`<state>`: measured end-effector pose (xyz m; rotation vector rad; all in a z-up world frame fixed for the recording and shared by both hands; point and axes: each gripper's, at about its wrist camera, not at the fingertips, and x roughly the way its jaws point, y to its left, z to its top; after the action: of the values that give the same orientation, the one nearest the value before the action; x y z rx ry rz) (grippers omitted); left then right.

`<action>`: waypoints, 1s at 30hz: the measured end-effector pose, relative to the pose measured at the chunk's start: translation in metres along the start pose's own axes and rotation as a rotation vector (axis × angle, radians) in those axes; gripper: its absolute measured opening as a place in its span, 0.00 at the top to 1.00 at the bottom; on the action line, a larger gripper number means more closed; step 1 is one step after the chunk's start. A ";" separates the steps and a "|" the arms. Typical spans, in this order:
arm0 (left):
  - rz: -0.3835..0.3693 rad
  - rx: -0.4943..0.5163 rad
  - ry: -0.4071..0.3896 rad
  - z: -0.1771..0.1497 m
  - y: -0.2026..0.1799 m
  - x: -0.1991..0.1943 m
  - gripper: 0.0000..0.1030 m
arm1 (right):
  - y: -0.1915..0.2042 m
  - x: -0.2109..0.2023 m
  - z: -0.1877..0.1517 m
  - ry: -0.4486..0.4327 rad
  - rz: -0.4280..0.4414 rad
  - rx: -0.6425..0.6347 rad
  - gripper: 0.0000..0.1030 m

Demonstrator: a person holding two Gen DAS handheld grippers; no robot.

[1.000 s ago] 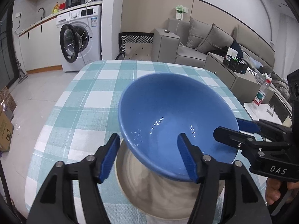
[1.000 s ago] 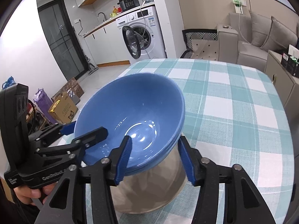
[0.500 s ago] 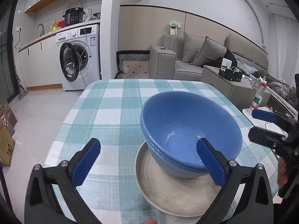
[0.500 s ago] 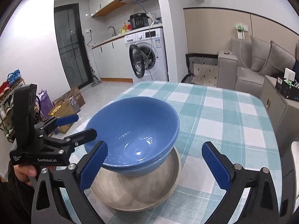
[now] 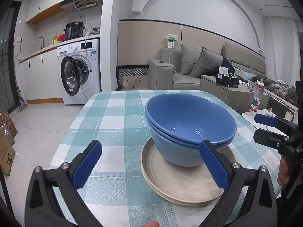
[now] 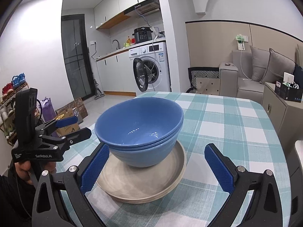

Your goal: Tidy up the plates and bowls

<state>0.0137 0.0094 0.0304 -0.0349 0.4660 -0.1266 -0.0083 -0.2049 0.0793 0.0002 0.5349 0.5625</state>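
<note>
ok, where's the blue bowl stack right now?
The blue bowl stack sits nested on the beige plates on the checked tablecloth, near the table's front edge. It is right of centre in the left wrist view, with neither open gripper touching it.

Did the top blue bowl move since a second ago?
Yes. The top blue bowl came down: a second ago it was tilted and lifted above the beige plates; now it sits nested in the lower bowl, and both grippers are open.
</note>
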 end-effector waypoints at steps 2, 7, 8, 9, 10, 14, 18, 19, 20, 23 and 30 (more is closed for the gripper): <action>-0.002 -0.005 -0.011 -0.003 0.001 0.000 0.00 | 0.002 -0.002 -0.005 -0.009 0.008 -0.002 0.01; -0.006 -0.006 -0.009 -0.013 -0.002 0.005 0.00 | 0.010 -0.006 -0.019 -0.034 0.007 -0.041 0.01; -0.003 -0.002 -0.012 -0.014 -0.003 0.005 0.00 | 0.011 -0.006 -0.021 -0.037 0.009 -0.040 0.01; -0.005 0.003 -0.016 -0.016 -0.005 0.005 0.00 | 0.012 -0.006 -0.023 -0.039 0.009 -0.041 0.01; -0.010 0.007 -0.021 -0.018 -0.007 0.005 0.00 | 0.013 -0.006 -0.025 -0.041 0.005 -0.047 0.01; -0.014 0.016 -0.050 -0.024 -0.011 0.002 0.00 | 0.016 -0.007 -0.033 -0.059 -0.007 -0.069 0.01; -0.019 0.018 -0.069 -0.028 -0.014 0.000 0.00 | 0.016 -0.005 -0.035 -0.066 -0.007 -0.077 0.01; -0.016 0.021 -0.072 -0.029 -0.015 0.001 0.00 | 0.016 -0.005 -0.036 -0.072 -0.006 -0.078 0.01; -0.014 0.023 -0.074 -0.029 -0.015 0.001 0.00 | 0.016 -0.005 -0.036 -0.075 -0.006 -0.081 0.01; -0.019 0.012 -0.073 -0.031 -0.014 0.001 0.00 | 0.016 -0.004 -0.038 -0.081 -0.003 -0.083 0.01; -0.024 0.001 -0.065 -0.033 -0.014 0.003 0.00 | 0.019 -0.006 -0.042 -0.096 -0.001 -0.097 0.01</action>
<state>0.0001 -0.0046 0.0008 -0.0431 0.4010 -0.1491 -0.0426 -0.1974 0.0490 -0.0647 0.4144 0.5838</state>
